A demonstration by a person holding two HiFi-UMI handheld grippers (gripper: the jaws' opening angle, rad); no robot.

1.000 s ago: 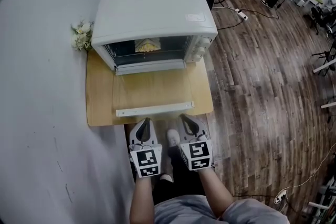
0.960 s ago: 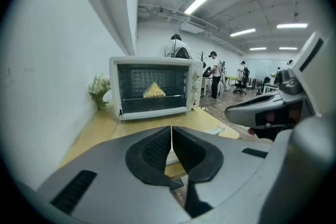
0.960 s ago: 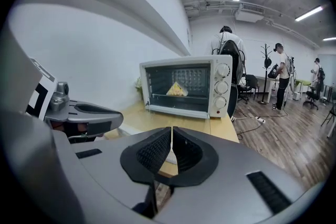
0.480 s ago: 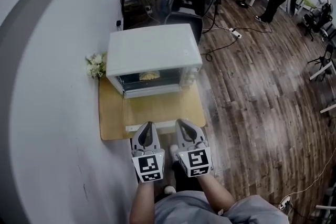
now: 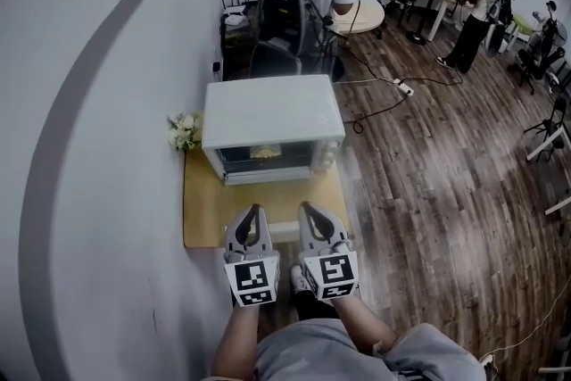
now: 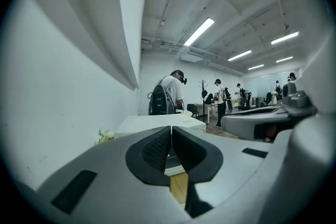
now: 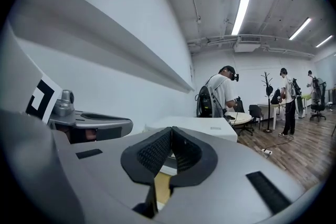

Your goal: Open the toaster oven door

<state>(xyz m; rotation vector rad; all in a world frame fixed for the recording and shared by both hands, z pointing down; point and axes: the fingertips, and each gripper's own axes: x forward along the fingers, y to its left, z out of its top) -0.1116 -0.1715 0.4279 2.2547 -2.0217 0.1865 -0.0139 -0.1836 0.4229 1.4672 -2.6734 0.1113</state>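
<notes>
White sheet metal and glass make up the toaster oven, which sits at the far end of a small wooden table against the wall, with a bunch of pale flowers at its left corner. Its door looks already dropped forward and lying flat over the tabletop, and a pale bar between the two tools is probably its handle, though the head view is too small to be sure. The door is likely stiff and fairly light on a bottom hinge. Its glass pane would be breakable and slippery, so the handle along its free edge is the sensible place to grip. The boxy oven may slide on the smooth wood if tugged hard. The left gripper and right gripper hover side by side over the table's near edge, pointing at the oven and apart from it. Each one's ribbed pads are pressed together with nothing between them, touching neither door nor table.
</notes>
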